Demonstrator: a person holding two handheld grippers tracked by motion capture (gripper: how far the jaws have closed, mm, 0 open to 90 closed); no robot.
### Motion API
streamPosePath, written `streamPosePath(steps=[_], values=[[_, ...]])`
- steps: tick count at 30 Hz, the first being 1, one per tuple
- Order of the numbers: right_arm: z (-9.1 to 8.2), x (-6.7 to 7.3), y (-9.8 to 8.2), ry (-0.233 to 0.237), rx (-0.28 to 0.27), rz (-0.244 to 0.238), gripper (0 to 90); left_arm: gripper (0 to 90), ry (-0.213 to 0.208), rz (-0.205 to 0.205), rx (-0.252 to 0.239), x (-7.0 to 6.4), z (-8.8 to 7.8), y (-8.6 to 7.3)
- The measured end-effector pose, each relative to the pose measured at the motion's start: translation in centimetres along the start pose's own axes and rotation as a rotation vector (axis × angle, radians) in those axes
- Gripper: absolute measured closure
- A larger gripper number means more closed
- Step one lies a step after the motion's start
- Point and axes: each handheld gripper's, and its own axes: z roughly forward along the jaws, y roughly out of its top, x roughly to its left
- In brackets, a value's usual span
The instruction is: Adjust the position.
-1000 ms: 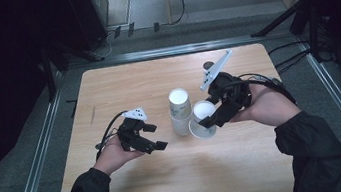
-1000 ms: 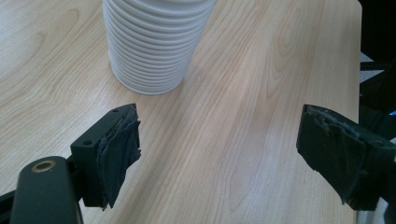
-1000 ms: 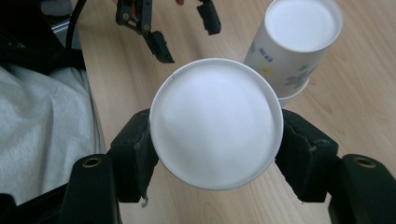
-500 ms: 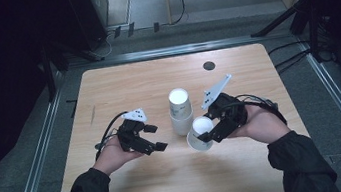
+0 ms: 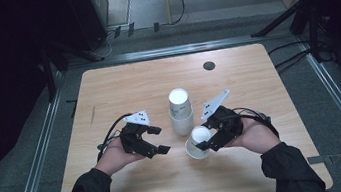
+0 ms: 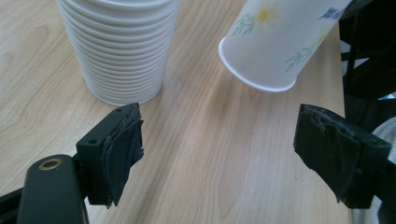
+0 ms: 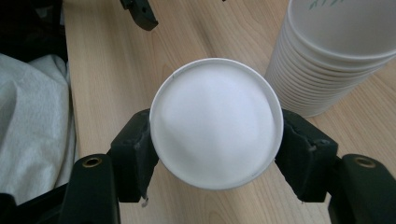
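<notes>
round white paper cup [image 7: 216, 123], ribbed cup stack [image 5: 180, 110]

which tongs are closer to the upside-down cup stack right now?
Right. The right tongs, clamped on a single cup, sit just beside the cup stack, near its base. The left tongs stand open, a little farther off on the stack's other side.

High view: table [image 5: 127, 87] lit evenly from above, surroundings near black, frame edges dark. Gripper views bright w/ soft shadows; jaws at bottom slightly out of focus.
</notes>
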Motion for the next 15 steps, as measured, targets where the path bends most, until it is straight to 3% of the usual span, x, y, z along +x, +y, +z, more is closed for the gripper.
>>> streamPosePath(steps=[6, 15], values=[[1.0, -0.2, -0.3, 0.017, -0.027, 0.002, 35.1, 15.5, -0.025, 0.013, -0.008, -0.6, 0.6, 0.1], [1.8, 0.6, 1.0, 0.081, -0.084, -0.032, 35.1, 15.6, -0.077, 0.039, -0.011, -2.0, 1.5, 0.1]])
